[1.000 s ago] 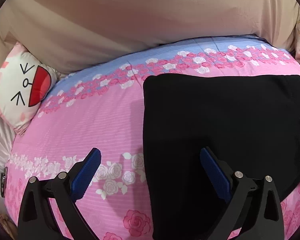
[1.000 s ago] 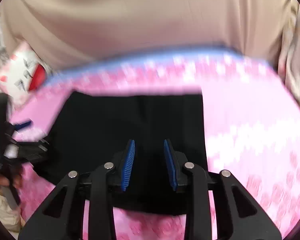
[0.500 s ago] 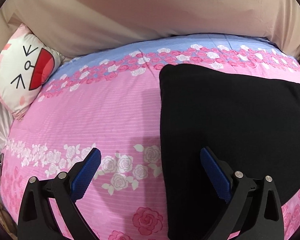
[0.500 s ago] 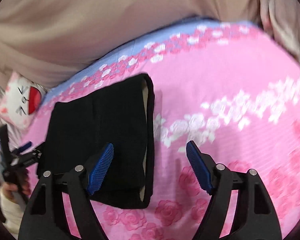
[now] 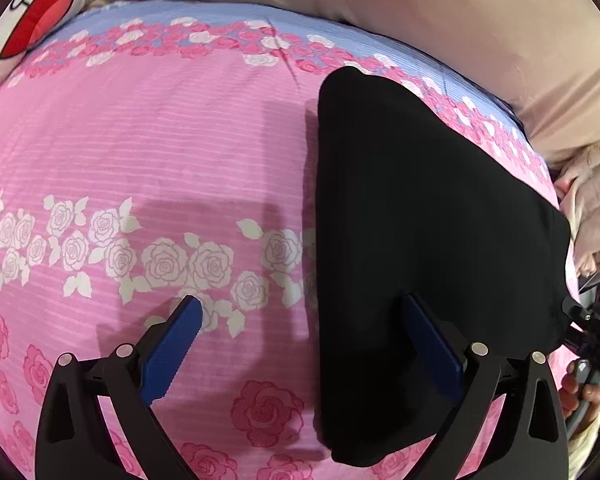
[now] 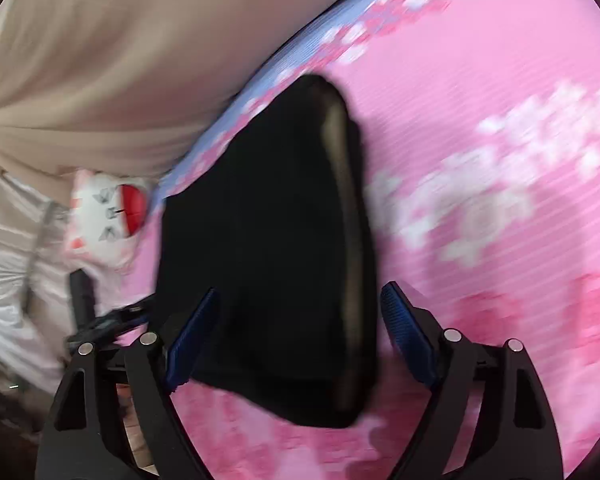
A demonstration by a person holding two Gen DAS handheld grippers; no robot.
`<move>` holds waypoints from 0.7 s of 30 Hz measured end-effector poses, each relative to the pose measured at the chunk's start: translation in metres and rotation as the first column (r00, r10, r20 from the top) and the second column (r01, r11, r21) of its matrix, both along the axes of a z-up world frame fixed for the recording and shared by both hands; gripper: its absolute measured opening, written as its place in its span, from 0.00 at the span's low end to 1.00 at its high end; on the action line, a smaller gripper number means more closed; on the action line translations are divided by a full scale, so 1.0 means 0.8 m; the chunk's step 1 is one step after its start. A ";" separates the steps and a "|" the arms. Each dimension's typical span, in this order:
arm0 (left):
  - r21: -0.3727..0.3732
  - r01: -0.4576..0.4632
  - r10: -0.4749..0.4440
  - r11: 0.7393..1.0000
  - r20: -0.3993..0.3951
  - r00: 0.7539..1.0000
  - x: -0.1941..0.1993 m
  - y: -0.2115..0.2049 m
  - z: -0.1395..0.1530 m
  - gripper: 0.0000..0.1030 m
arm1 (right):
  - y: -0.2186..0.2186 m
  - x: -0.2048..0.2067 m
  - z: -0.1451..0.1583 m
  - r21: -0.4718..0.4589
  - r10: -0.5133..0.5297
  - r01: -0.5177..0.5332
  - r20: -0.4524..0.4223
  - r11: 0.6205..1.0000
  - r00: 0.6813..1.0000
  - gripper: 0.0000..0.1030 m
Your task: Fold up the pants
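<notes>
A: Left wrist view first. Shows the left gripper (image 5: 300, 344) spread wide, holding nothing, 1 blue pad (image 5: 172, 350) over the pink rose-print bedspread (image 5: 140, 152), the other over the black pants (image 5: 428, 240).

B: And the pants themselves?

A: Folded into a compact black block, lying flat on the bedspread toward the right of that view, near the blue band (image 5: 220, 14) at the far edge. Left edge crisp and straight.

B: Right wrist view, then. Blurred, but adds the layered side: stacked folded edges of the pants (image 6: 268, 240) along their right-hand border, with a pale strip between layers. Not visible from the left wrist.

A: Right gripper's state?

B: Right gripper (image 6: 300, 344) also spread apart, empty, straddling the near end of the pants. Touching the cloth or hovering above it: cannot tell.

A: Anything else 1 view has alone?

B: Cat-face cushion (image 6: 108, 216) whole on the left side, beside a beige curtain (image 6: 120, 60). Left wrist view catches only its red mouth (image 5: 40, 16) in the corner, plus a hand (image 5: 580, 392) on a handle at the right rim.
</notes>
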State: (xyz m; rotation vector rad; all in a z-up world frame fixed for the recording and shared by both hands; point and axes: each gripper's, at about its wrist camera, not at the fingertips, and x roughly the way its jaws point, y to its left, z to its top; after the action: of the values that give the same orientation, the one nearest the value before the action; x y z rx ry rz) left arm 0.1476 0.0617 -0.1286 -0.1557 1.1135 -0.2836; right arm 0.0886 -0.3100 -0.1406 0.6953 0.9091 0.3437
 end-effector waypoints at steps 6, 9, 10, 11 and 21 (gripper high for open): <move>-0.007 0.090 -0.090 0.996 0.011 0.996 0.008 -0.031 0.000 0.85 | 0.007 0.006 -0.001 -0.019 -0.038 0.038 0.004 0.999 0.999 0.51; -0.024 0.114 -0.114 0.993 0.006 0.994 0.014 -0.037 0.002 0.72 | 0.009 0.008 -0.004 0.012 -0.043 0.043 0.004 0.999 0.999 0.45; -0.058 0.123 -0.124 0.991 -0.008 0.992 0.015 -0.034 0.003 0.64 | 0.011 0.007 -0.002 0.002 -0.043 0.043 0.003 0.999 0.999 0.45; -0.143 0.132 -0.139 0.981 -0.039 0.989 0.015 -0.026 0.003 0.51 | 0.012 0.005 0.000 0.004 -0.046 0.046 -0.002 0.999 0.999 0.46; -0.505 0.032 -0.127 0.862 -0.154 0.980 0.015 0.043 -0.014 0.84 | -0.002 -0.004 -0.010 0.144 -0.027 0.028 -0.010 0.989 1.000 0.61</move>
State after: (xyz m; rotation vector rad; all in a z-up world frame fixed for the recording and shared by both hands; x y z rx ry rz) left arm 0.1593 0.0959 -0.1400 -0.6115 1.2115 -0.6450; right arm 0.0851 -0.3114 -0.1486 0.8420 0.8869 0.3847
